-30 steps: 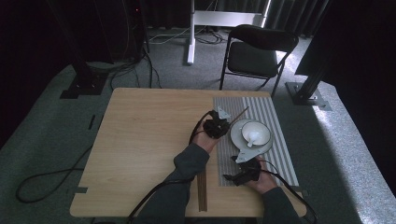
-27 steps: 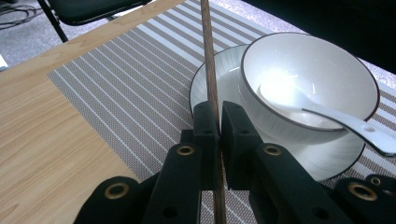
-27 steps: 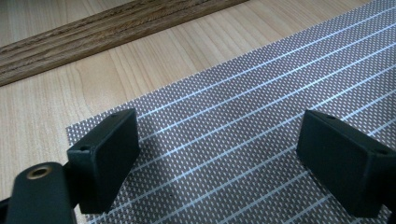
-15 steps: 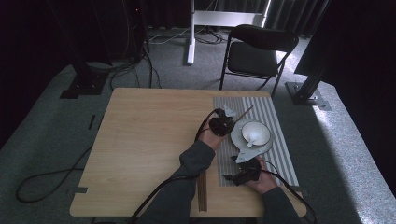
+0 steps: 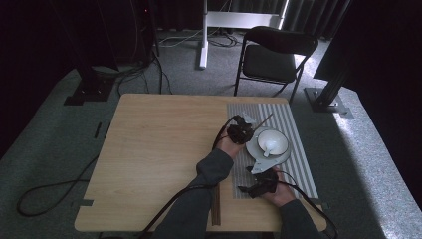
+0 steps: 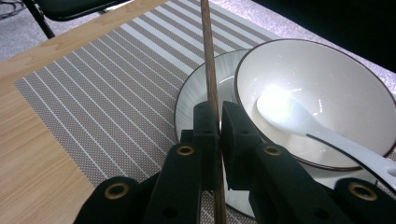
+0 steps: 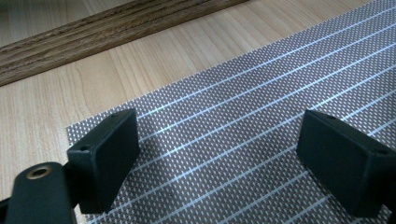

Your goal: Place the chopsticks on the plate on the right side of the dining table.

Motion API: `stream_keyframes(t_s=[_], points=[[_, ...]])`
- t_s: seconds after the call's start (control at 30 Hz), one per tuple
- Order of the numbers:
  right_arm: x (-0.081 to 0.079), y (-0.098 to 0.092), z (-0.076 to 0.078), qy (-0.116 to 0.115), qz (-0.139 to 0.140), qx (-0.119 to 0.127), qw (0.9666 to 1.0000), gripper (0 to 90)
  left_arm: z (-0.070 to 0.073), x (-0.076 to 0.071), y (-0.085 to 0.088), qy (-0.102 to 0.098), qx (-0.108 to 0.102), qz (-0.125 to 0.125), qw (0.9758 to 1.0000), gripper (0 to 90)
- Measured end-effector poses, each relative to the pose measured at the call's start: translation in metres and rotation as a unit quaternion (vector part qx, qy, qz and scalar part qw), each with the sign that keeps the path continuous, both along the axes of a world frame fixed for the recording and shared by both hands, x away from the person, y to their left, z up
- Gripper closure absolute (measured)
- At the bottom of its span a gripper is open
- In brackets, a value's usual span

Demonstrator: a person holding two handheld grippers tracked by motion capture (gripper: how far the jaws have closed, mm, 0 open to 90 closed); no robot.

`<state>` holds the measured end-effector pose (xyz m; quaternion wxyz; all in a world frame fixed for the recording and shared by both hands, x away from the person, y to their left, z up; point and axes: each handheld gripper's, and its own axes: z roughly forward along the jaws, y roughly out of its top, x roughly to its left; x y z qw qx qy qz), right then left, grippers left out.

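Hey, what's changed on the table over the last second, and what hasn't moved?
The left gripper, shut on a chopstick, has edged slightly to the right, closer to the bowl on its plate. Nothing was picked up or let go in that time. The right gripper stayed open over the near end of the striped placemat, and the bowl, plate and spoon lie as before.

One bowl (image 5: 271, 141), one spoon (image 6: 317, 128), one plate (image 6: 201, 91)

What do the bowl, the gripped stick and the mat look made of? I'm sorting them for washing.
Bowl: likely glazed ceramic, glossy white, dark rim. Stick: apparently wood, brown with visible grain, matte. Mat: seemingly woven synthetic or fabric, fine mesh texture with pale stripes.
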<state>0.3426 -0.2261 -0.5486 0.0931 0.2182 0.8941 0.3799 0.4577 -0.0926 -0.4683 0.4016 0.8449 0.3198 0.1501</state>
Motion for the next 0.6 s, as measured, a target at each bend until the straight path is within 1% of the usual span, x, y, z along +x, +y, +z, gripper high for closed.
stream_keyframes(t_s=[0.07,0.27,0.33,0.47,0.6], points=[[0.0,0.0,0.0,0.0,-0.001,0.0,1.0,12.2,-0.003,0.002,-0.003,0.002,0.005,-0.002,1.0,85.4],[0.0,0.0,0.0,0.0,0.0,0.0,1.0,12.2,-0.013,0.005,-0.008,0.013,0.007,-0.003,0.9999,85.4],[0.0,0.0,0.0,0.0,0.001,0.0,1.0,12.2,-0.017,0.007,-0.01,0.015,0.013,-0.004,0.9998,85.4],[0.0,0.0,0.0,0.0,0.0,0.0,1.0,12.2,-0.025,0.01,-0.012,0.026,0.015,-0.002,0.9995,85.4],[0.0,0.0,0.0,-0.001,0.001,0.0,1.0,12.2,-0.032,0.011,-0.015,0.032,0.02,-0.005,0.9993,85.4]])
